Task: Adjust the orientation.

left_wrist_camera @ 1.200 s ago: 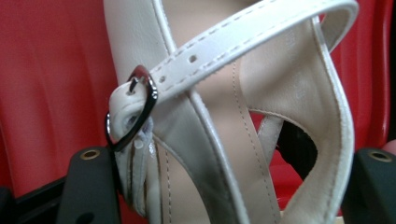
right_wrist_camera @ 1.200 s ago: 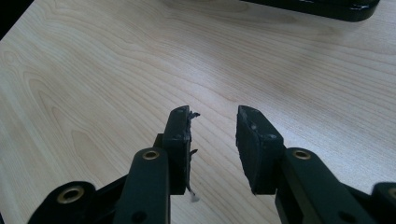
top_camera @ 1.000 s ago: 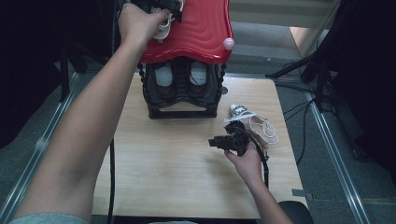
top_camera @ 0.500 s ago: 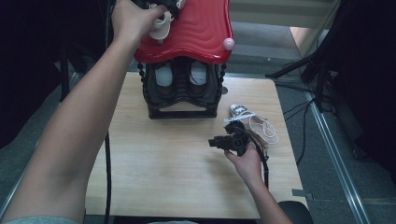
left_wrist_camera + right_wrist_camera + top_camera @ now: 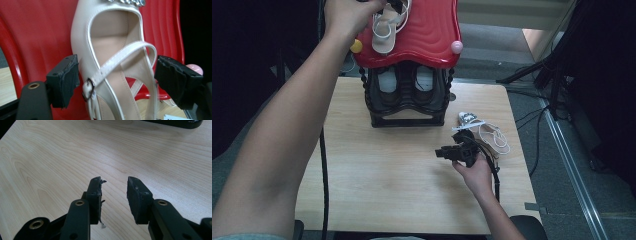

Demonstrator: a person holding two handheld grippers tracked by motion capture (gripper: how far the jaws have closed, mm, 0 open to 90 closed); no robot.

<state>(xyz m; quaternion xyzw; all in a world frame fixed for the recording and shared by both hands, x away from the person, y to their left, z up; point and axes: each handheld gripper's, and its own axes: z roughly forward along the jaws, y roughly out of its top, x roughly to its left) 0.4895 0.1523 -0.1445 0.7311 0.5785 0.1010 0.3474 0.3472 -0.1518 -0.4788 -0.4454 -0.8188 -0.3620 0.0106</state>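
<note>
Left gripper has just been spreading its jaws, pads clear of the white sandal lying between them on the red rack top. Right gripper rests part-open over bare table, holding nothing. Risk: pulling back could snag the strap and drag the sandal off the curved top.

My pale wooden table with its light grain carries a black plastic shoe rack with a glossy red wavy top at its far edge. A cream strappy sandal lies on that red top. On the table's right side, near the rack, a second cream strappy sandal lies flat.
</note>
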